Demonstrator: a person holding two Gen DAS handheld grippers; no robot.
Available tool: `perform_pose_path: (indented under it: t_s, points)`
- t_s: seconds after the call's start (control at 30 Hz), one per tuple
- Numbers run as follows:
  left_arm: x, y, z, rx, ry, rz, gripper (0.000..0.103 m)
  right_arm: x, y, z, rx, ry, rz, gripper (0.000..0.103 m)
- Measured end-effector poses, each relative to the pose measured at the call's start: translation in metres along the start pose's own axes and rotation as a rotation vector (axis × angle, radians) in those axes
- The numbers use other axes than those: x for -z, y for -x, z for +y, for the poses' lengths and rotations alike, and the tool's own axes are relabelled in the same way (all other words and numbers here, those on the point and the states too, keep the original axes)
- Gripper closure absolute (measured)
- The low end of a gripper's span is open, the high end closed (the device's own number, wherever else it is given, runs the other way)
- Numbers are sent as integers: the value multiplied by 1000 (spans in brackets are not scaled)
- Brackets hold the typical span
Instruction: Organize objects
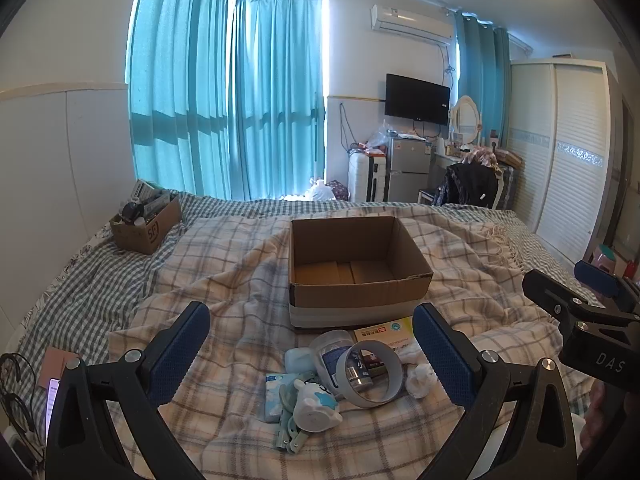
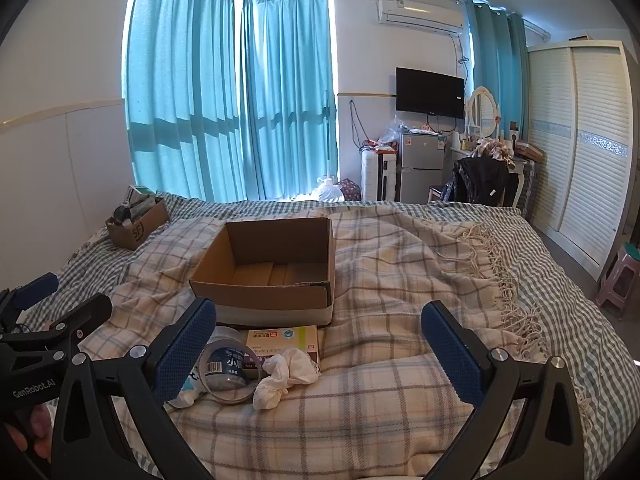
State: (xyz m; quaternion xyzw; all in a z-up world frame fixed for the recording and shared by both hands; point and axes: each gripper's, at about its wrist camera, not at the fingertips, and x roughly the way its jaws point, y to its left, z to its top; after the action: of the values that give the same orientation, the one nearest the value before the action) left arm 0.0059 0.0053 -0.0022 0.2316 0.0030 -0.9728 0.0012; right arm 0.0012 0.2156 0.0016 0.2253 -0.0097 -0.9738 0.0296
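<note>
An open, empty cardboard box sits on the plaid blanket. In front of it lies a pile: a tape ring, a clear plastic jar, a yellow-white medicine box, a crumpled white tissue, a white-blue toy cup and a blue tissue pack. My left gripper is open above the pile. My right gripper is open, right of the pile; it also shows in the left wrist view.
The bed is covered by the plaid blanket with a fringe on the right. A smaller cardboard box full of items stands at the far left. A phone and cables lie at the left edge. A stool stands beside the bed.
</note>
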Motion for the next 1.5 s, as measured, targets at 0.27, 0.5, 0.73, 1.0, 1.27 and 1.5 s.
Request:
perform_pose_path:
  t_s: [0.27, 0.5, 0.73, 1.0, 1.27, 1.5]
  points:
    - [0, 0, 1, 3, 0, -3, 0, 1, -1, 0, -3, 1, 0, 0]
    - [1, -1, 1, 2, 4, 1, 0, 1, -1, 0, -4, 2, -1, 0]
    - [3, -1, 1, 0, 6, 7, 0, 2, -1, 0, -5, 3, 2, 0]
    - [6, -2, 2, 3, 12, 15, 0, 3, 0, 3, -8, 10, 2, 0]
    - [2, 0, 2, 5, 13, 1, 0, 3, 0, 2, -8, 10, 1, 0]
    - [2, 1, 1, 7, 9, 3, 0, 2, -1, 4, -10, 14, 3, 0]
